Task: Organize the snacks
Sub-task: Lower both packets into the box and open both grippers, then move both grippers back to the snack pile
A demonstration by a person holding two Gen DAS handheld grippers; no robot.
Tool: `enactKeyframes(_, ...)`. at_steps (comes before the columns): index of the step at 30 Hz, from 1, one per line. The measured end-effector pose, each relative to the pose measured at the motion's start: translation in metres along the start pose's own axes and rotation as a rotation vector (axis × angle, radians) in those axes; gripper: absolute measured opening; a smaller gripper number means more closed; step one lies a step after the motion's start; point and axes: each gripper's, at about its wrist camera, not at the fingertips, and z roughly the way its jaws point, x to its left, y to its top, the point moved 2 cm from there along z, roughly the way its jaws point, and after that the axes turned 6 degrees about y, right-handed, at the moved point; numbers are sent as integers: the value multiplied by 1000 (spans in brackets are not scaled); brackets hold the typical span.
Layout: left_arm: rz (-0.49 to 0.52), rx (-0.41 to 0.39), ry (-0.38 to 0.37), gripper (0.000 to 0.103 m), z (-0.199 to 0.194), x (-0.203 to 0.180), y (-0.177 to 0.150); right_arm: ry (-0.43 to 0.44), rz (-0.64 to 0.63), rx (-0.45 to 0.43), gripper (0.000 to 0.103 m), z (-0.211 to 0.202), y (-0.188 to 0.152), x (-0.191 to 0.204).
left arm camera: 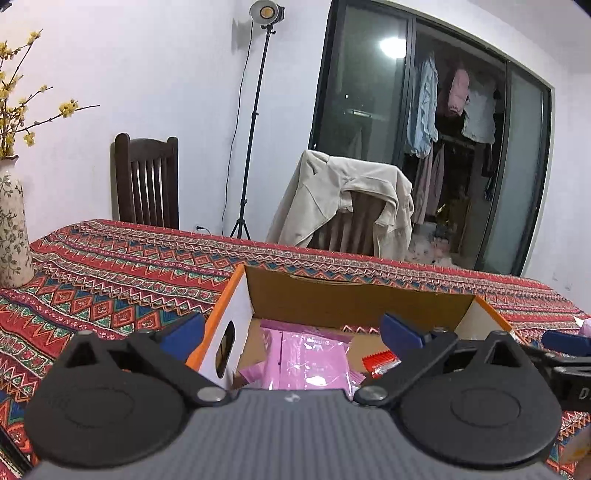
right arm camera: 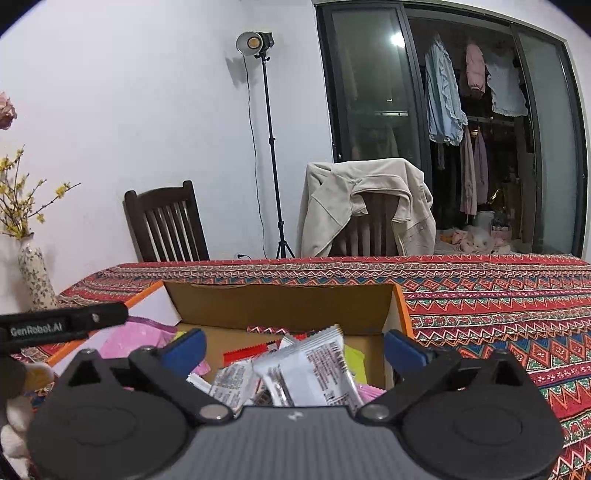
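Both the left tool (left arm camera: pixel 291 332) and the right tool (right arm camera: pixel 293 345) stood spread and empty above the cardboard box (right arm camera: pixel 280 302), probably because the snack packets (right arm camera: pixel 306 369) already lay inside it.

Beyond our table's red patterned cloth (right arm camera: pixel 480 295) we see a white wall (right arm camera: pixel 129 92), a dark wooden chair (right arm camera: pixel 166 225) at far left, a studio light on a stand (right arm camera: pixel 255 42), a jacket-draped chair (right arm camera: pixel 369 206), and dark sliding glass doors (right arm camera: pixel 443 110) at right.

Even indoor light; studio lamp (left arm camera: pixel 265 12) lit; glass door (left arm camera: pixel 369 92) glare; fisheye-bent edges; sharp.
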Motion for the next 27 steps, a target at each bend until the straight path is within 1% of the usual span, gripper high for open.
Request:
enactKeyframes(5, 8, 11, 12, 103, 2, -2, -1, -11, 3, 13, 103, 3, -3, -1)
enactKeyframes(9, 8, 8, 9, 103, -1, -3, 2, -14, 3, 7, 103, 2, -3, -1)
enactKeyframes(13, 5, 16, -2, 103, -4, -4, 6, -22, -23, 10, 103, 0, 2, 5)
enactKeyframes(20, 1, 14, -16, 103, -22, -4, 17, -36, -69, -7, 103, -19, 15, 19)
enactKeyframes(27, 9, 4, -21, 103, -47, 2, 18, -36, -113, 2, 103, -43, 11, 33)
